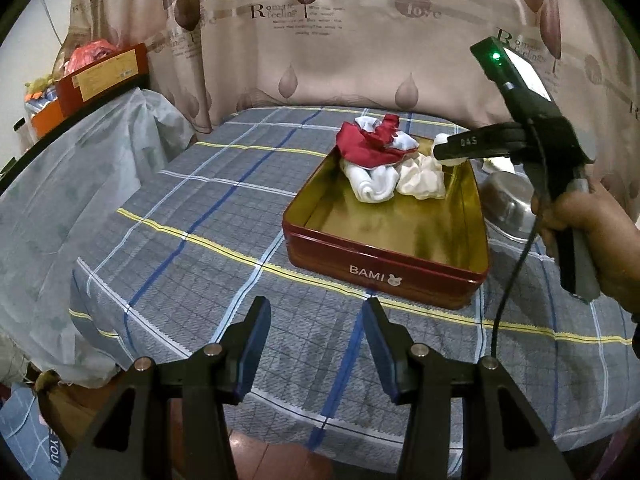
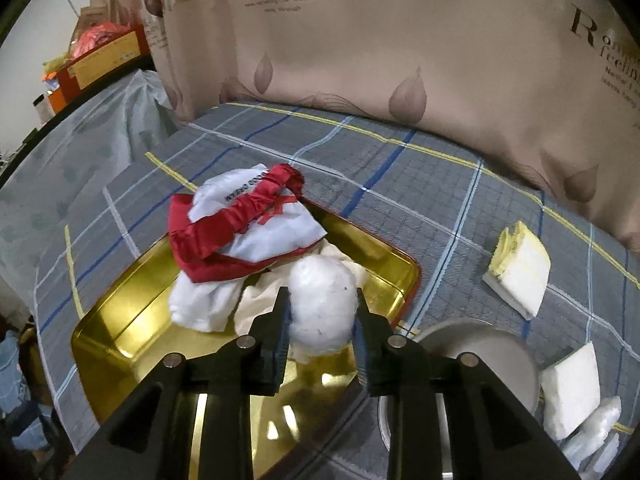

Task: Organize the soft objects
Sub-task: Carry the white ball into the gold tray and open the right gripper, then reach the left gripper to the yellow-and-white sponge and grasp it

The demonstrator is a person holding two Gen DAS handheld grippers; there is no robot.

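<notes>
cotton ball sits pinched between the right gripper pads, held above the gold tin, whose floor lies just below and left of the tips. cloth pile lies just ahead. left gripper hangs spread and empty, well short of the tin's near wall.

A white cotton ball hangs above the gold-lined red tin holding piled cloths.
</notes>
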